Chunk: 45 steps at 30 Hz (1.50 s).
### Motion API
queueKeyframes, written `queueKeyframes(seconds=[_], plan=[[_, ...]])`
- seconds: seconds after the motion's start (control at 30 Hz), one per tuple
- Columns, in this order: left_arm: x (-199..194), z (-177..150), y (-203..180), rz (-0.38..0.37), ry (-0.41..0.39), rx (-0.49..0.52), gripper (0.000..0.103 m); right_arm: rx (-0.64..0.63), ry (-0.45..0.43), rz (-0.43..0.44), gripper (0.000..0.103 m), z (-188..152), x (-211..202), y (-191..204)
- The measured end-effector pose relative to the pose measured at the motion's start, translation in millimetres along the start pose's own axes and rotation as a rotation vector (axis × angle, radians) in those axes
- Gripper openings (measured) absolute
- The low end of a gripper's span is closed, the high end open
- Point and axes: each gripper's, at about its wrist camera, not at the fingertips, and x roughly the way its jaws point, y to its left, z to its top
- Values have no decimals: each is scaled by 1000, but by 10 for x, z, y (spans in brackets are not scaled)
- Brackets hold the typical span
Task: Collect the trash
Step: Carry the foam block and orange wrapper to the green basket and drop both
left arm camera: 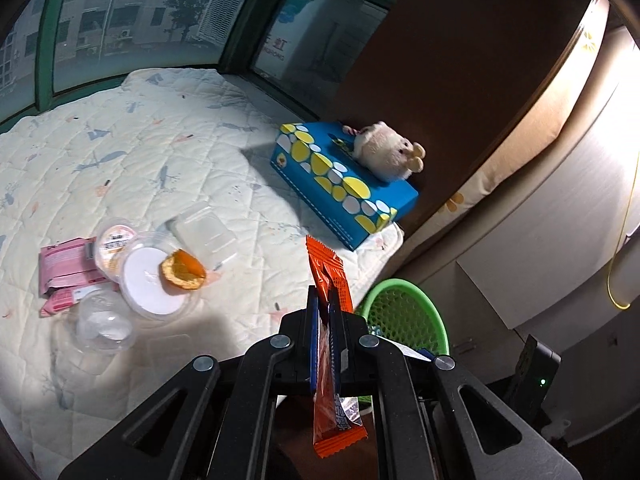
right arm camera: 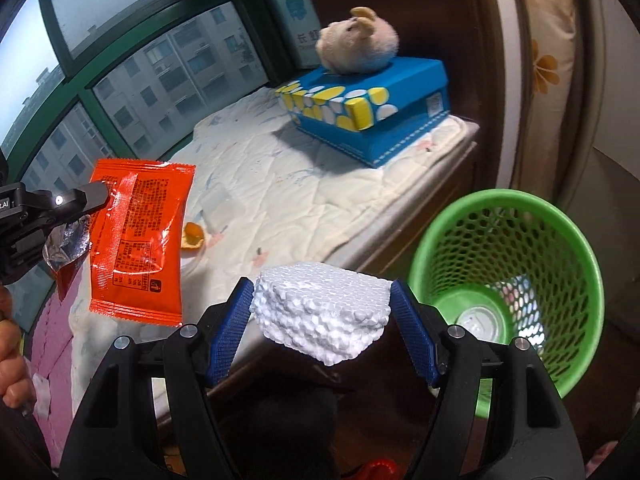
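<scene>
Right wrist view, nearest: a white foam block [right arm camera: 322, 316] is being clamped between the blue pads of the right hand-held gripper [right arm camera: 322, 320], jaws standing at a middling width, filled by the block. The block is being carried in the air off the bed edge, not yet over the bin.

At 3 o'clock from the block: a green mesh bin [right arm camera: 508, 280] is standing on the floor just beside the bed [right arm camera: 280, 184]. A can and some paper are seen lying at its bottom.

At 9 o'clock: an orange snack wrapper [right arm camera: 138, 240] is being pinched near its top edge by the left hand-held gripper [right arm camera: 102, 196], jaws fully closed on the thin film. It is hanging free, well apart from the bin.

Farther, left wrist view: more trash is lying on the quilt at 9 to 10 o'clock: an orange peel [left arm camera: 182, 270], clear plastic cups [left arm camera: 106, 322], pink wrappers [left arm camera: 66, 266]. Farthest, a blue tissue box [left arm camera: 340, 176] with a plush toy [left arm camera: 390, 156] on top; neither is judged to be trash.

Risks, as judged:
- Foam is light and crumbly; a release before the rim is being cleared could bounce it off the mesh onto the floor.
- The wrapper, being limp, could drift or cling to a pad on release.
- Both grippers are heading to one opening; a collision could tip the bin.
</scene>
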Motion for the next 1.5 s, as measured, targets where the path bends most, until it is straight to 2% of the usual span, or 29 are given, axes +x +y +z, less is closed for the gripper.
queueKeyframes(seconds=[0.4, 0.5, 0.9, 1.23, 1.27, 1.3, 1.37, 1.4, 1.5], plan=[[654, -44, -789, -70, 99, 118, 5, 119, 1, -158, 72, -46, -152, -1036], [801, -66, -927, -82, 119, 135, 5, 159, 1, -174, 76, -72, -166, -1227], [1455, -316, -1351, -67, 216, 223, 5, 210, -26, -203, 76, -250, -431, -1435], [1832, -534, -1449, -75, 306, 238, 7, 254, -44, -202, 76, -366, -592, -1513], [1856, -549, -1449, -75, 314, 236, 13, 261, -44, -200, 76, -364, -589, -1516], [1872, -561, -1445, -75, 321, 233, 24, 265, -44, -197, 76, -374, -598, -1517], [1861, -569, -1432, -79, 311, 226, 39, 263, -46, -200, 76, -386, -608, -1504], [1845, -575, -1425, -80, 306, 226, 42, 262, -47, -201, 76, -391, -615, -1500], [1791, -584, -1376, -81, 303, 225, 42, 263, -46, -200, 76, -402, -622, -1483]])
